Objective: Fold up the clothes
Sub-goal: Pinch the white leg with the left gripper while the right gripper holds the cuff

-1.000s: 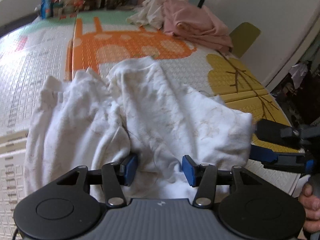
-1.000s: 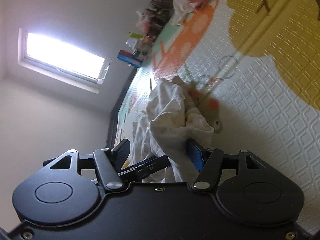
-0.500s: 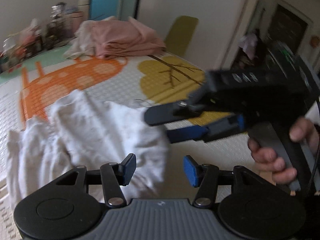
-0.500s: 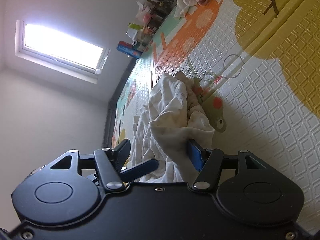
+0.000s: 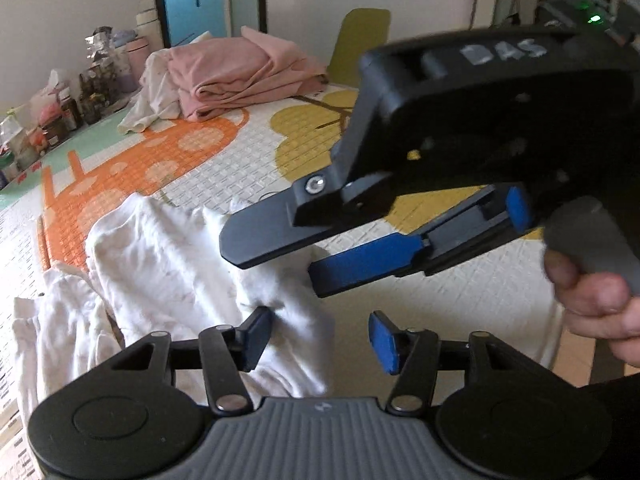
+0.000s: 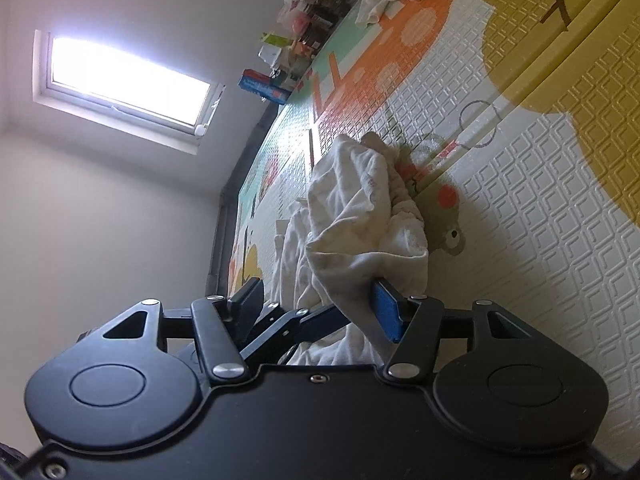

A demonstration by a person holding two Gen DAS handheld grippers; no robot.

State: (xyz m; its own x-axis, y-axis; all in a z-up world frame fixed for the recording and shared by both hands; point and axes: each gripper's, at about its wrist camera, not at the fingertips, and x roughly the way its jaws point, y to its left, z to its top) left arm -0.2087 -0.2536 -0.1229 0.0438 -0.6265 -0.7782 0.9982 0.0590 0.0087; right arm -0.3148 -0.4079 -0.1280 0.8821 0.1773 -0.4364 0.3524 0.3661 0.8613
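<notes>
Your left tool [image 5: 320, 338] stands spread over the white garment's [image 5: 168, 256] near edge on the play mat [image 5: 224, 160]; pinch that corner squarely. The right tool [image 5: 316, 252], also spread (nothing clamped), hovers beyond.

Right gripper [image 5: 320, 256] body blurred, filling the right of the left wrist view and hiding the play mat [image 5: 224, 168] behind. Hand [image 5: 592, 304] on its handle cut by the right edge. Near hem of white garment [image 6: 360, 216] hidden behind the camera housing. Far jars [image 5: 92, 88], perhaps bottles, too small to tell.
</notes>
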